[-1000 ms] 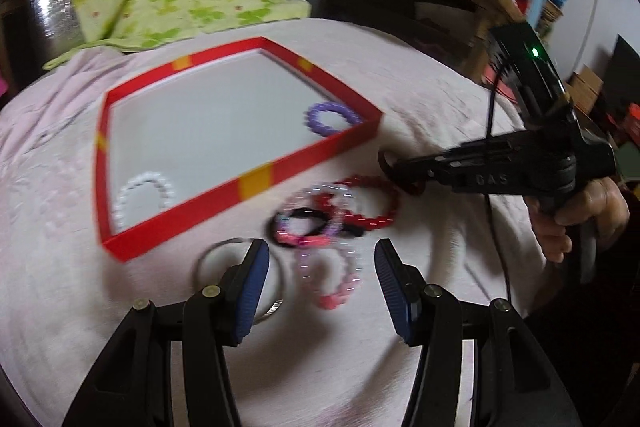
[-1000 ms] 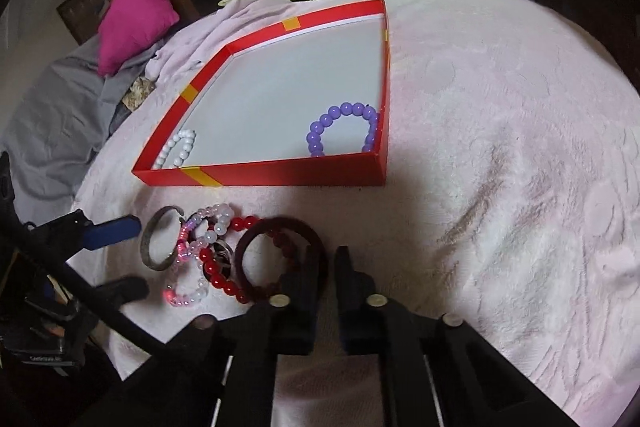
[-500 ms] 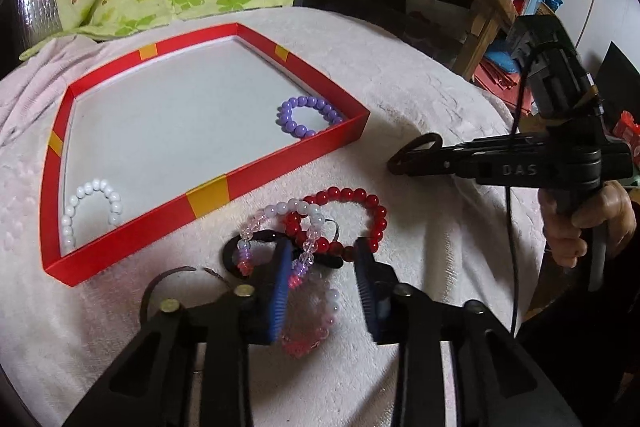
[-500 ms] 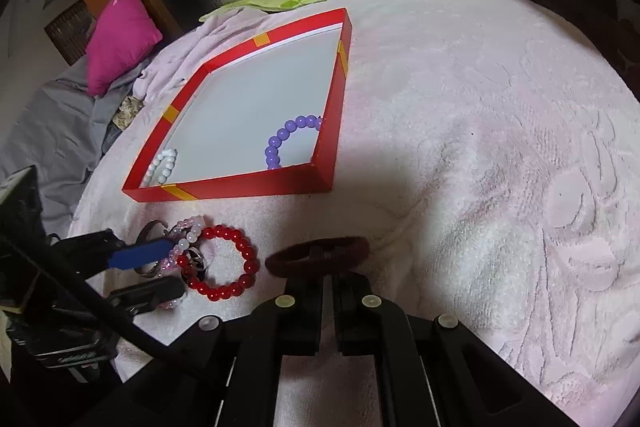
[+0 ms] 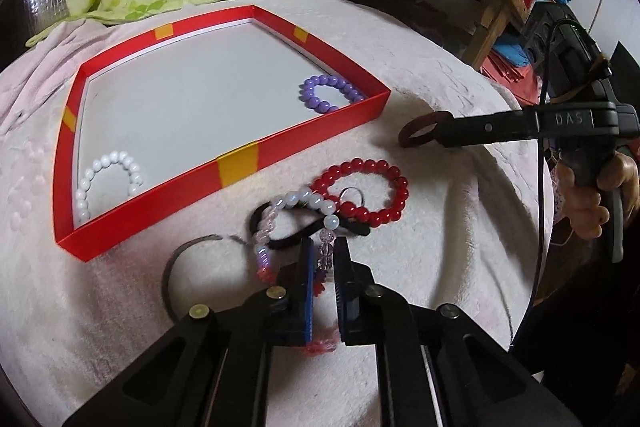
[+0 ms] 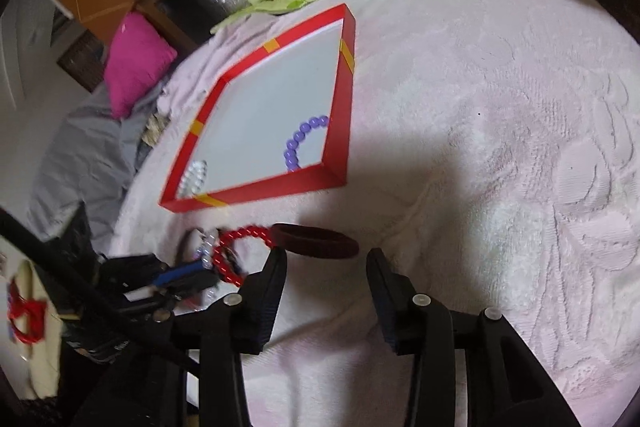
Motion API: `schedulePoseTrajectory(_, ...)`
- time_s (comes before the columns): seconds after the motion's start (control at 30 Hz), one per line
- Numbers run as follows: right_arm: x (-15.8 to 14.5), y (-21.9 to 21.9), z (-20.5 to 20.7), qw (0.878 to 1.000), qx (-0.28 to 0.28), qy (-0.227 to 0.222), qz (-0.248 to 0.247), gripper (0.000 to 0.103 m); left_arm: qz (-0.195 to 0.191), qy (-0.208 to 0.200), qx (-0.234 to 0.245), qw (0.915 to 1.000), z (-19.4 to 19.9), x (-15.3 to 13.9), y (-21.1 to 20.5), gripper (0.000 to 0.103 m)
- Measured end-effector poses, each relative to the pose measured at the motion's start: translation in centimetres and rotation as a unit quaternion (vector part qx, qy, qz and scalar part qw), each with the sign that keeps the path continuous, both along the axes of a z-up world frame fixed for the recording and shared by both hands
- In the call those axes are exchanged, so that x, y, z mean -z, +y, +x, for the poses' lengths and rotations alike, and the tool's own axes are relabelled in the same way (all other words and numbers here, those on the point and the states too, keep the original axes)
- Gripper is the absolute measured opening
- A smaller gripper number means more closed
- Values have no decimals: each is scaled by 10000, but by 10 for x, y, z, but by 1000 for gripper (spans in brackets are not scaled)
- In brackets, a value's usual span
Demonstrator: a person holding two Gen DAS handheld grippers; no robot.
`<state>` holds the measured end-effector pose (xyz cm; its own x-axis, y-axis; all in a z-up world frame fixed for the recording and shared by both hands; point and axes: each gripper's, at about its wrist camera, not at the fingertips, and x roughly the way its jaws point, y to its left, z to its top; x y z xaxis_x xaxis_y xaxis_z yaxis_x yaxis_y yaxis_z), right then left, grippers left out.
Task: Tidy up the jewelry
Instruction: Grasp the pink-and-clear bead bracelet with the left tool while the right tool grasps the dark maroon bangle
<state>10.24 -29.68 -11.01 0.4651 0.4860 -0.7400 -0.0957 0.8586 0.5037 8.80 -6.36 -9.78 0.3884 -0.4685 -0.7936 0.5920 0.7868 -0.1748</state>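
Two grippers: both over a pink blanket point(image 5: 440, 75).
Tray point(image 5: 236, 169): red rim, holding a purple bracelet point(image 5: 330, 93) and a white one point(image 5: 108, 179) in opposite corners.
Loose pile: red bracelet point(image 5: 362, 191), black band point(image 5: 304, 233), grey bangle point(image 5: 176, 259), just in front of the tray.
Left gripper point(image 5: 322, 267): clenched on the pink bracelet point(image 5: 326, 223).
Right gripper point(image 6: 326, 267): jaws opening; dark ring point(image 6: 316, 241) at their tips, on the blanket, unpressed.

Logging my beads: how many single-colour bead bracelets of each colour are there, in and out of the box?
Purple bead bracelet: 1
White bead bracelet: 1
Red bead bracelet: 1
Total: 3
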Motion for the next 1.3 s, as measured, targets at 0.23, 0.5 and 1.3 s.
schedulePoseTrajectory(0.23, 4, -6, 6, 9983, 289, 199, 466, 46, -2, -44, 13, 10000, -5, -4, 15, 9)
schedulePoseTrajectory(0.5, 3, -12, 7, 9947, 398, 323, 888, 55, 49, -148, -235, 9996, -3, -8, 37, 9)
schedulePoseTrajectory(1.3, 5, 30, -1, 9882, -138, -210, -1508, 6, -277, 370, -253, 9986, 15, 4, 32, 10)
